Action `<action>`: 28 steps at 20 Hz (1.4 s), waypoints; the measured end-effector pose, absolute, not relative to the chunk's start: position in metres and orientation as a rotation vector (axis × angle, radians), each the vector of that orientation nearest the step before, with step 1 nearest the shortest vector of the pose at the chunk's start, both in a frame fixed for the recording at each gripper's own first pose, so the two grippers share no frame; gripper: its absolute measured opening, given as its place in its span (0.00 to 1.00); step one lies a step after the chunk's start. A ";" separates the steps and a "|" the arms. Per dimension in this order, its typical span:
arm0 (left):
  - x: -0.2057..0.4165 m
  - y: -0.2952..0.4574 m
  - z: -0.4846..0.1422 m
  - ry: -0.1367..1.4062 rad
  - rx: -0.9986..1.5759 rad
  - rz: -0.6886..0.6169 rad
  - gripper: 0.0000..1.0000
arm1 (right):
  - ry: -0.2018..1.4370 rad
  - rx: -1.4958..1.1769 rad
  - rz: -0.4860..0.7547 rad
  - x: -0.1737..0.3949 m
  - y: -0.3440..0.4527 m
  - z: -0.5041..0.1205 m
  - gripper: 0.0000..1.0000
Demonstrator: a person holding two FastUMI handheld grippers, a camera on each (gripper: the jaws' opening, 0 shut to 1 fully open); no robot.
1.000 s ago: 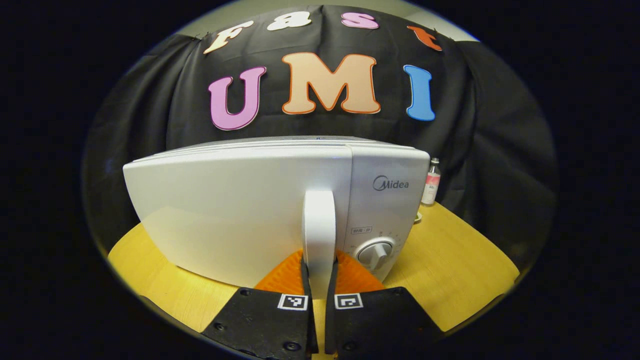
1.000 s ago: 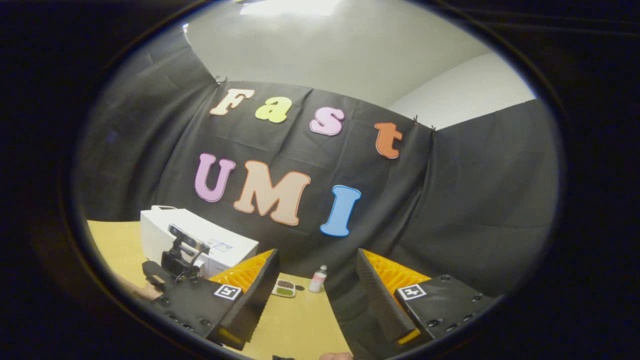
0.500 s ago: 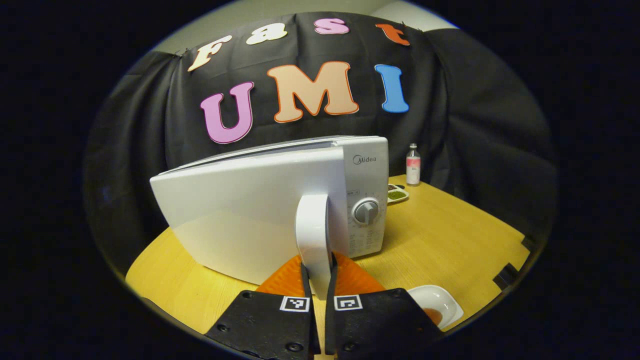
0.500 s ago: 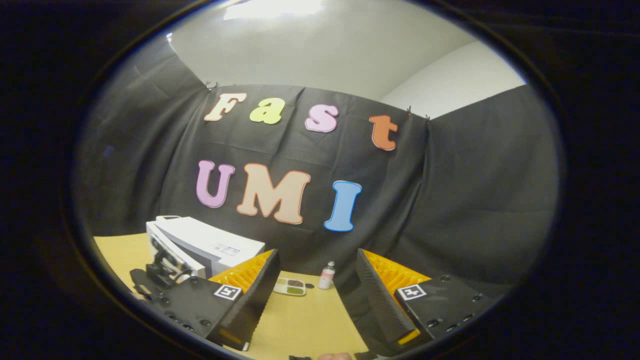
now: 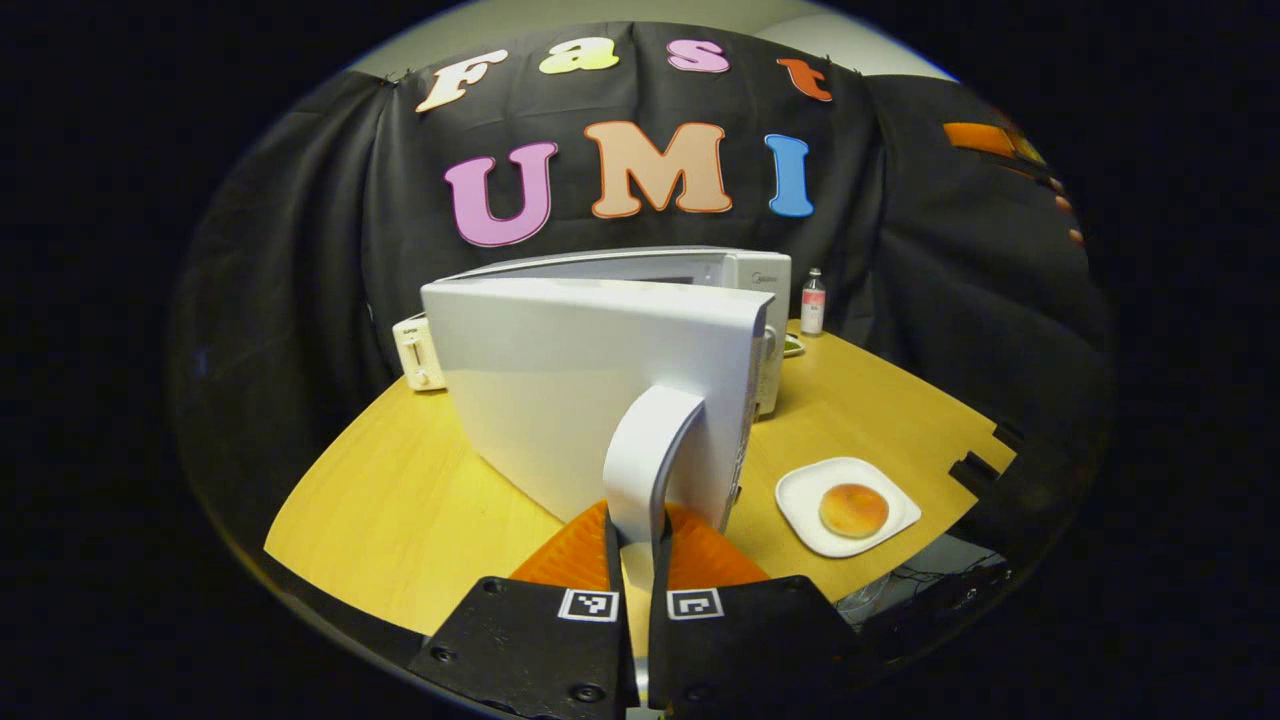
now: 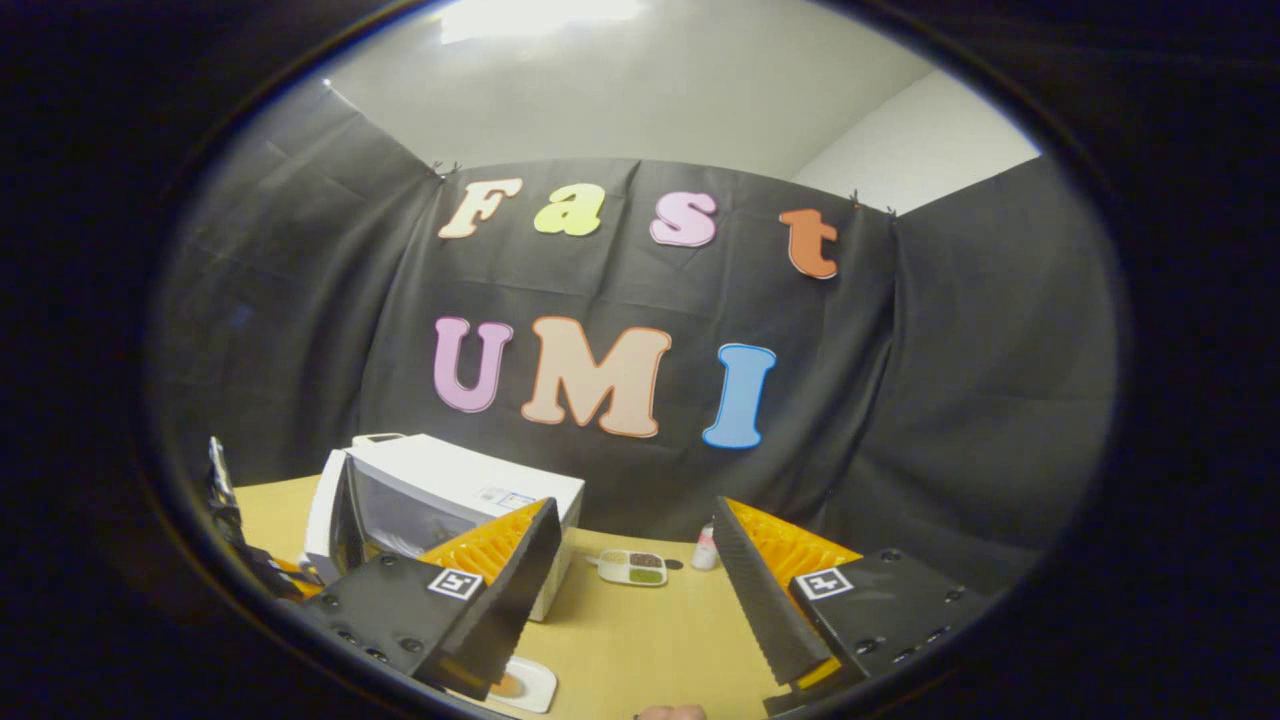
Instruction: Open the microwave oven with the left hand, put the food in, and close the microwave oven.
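Observation:
My left gripper (image 5: 637, 535) is shut on the white handle (image 5: 645, 450) of the microwave door (image 5: 580, 380). The door stands swung well out from the white microwave (image 5: 745, 272). A round bun (image 5: 853, 508) lies on a white plate (image 5: 800, 500) on the table, to the right of the door. My right gripper (image 6: 630, 600) is open, held high above the table with nothing between its fingers. From there the microwave (image 6: 470, 485) sits at the lower left with its door (image 6: 325, 510) open, and the plate (image 6: 525, 685) lies just below my left finger.
The yellow wooden table (image 5: 400, 500) carries a small bottle (image 5: 813, 300) beside the microwave and a white toaster-like box (image 5: 415, 350) behind the door. A small divided dish (image 6: 630, 567) and the bottle (image 6: 705, 548) stand near the back wall.
The door has swung far out with my left gripper on its handle. The plate with the bun came fully into the left gripper view. My right gripper stayed open and turned slightly.

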State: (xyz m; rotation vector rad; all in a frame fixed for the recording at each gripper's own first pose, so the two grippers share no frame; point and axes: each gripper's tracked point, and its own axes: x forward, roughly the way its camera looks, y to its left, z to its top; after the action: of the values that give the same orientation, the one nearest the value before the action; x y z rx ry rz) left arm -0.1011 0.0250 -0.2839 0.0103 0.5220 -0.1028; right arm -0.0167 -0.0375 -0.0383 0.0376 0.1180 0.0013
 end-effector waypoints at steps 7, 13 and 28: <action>-0.154 0.160 -0.287 0.593 0.022 0.001 0.03 | 0.121 0.018 0.014 -0.019 -0.011 -0.045 0.97; -0.164 0.207 -0.289 0.585 -0.104 -0.029 0.01 | 0.144 0.022 -0.003 -0.030 0.005 -0.059 0.97; -0.166 0.216 -0.295 0.592 -0.169 -0.014 0.80 | 0.248 0.104 0.105 -0.039 0.064 -0.119 0.97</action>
State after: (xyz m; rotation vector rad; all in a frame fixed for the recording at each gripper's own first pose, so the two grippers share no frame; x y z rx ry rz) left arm -0.1660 0.2158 -0.2954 -0.1690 0.5924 -0.0139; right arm -0.0386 0.0638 -0.1192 0.1038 0.2476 0.1045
